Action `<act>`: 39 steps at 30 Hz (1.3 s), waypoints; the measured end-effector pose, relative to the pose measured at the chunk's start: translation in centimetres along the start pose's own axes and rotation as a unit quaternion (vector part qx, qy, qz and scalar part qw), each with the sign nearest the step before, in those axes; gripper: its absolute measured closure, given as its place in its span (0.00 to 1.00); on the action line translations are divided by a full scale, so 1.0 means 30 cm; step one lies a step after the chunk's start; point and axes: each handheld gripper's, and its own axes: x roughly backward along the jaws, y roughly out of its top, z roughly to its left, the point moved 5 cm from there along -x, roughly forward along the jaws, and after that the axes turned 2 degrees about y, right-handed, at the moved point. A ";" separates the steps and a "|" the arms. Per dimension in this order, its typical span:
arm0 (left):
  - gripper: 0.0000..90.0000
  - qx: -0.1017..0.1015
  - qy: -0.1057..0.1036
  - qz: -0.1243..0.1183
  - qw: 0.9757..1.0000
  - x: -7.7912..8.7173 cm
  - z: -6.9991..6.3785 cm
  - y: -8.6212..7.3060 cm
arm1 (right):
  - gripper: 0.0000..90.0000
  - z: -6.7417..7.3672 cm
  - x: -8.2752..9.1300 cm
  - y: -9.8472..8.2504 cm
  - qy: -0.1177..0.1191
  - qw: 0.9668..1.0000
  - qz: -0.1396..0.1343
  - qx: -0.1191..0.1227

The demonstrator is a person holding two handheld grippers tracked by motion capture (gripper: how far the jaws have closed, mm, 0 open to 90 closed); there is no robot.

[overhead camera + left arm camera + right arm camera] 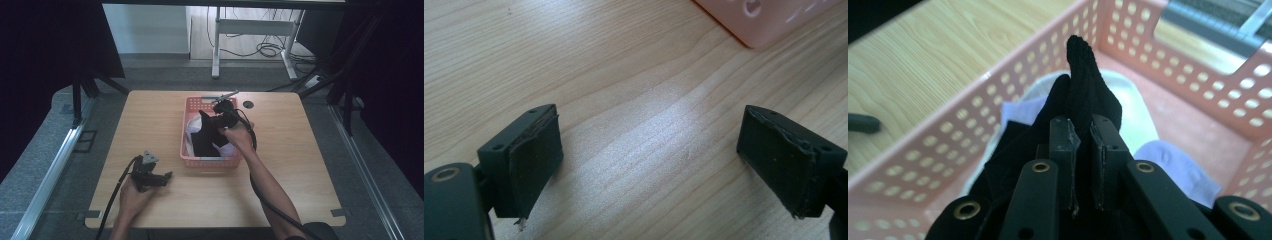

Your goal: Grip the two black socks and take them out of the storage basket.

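Where pale clothes lie: pink basket (pixel 998 125)

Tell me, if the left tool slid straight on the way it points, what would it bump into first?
Probably the pink basket: the open left tool faces its corner across bare table, though slightly off-centre.

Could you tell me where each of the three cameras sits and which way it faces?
High view: above the person's side, looking forward and down on the table; both forearms show.
Left gripper view: rides the left tool, facing bare tabletop; jaws open.
Right gripper view: rides the right tool, looking into the pink basket; jaws shut on a black sock.
Shared: the basket shows in all three.
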 end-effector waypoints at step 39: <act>0.12 -0.002 0.001 0.000 1.000 0.000 0.000 0.000 | 0.91 -0.172 0.391 -0.050 -0.049 0.997 -0.057 -0.016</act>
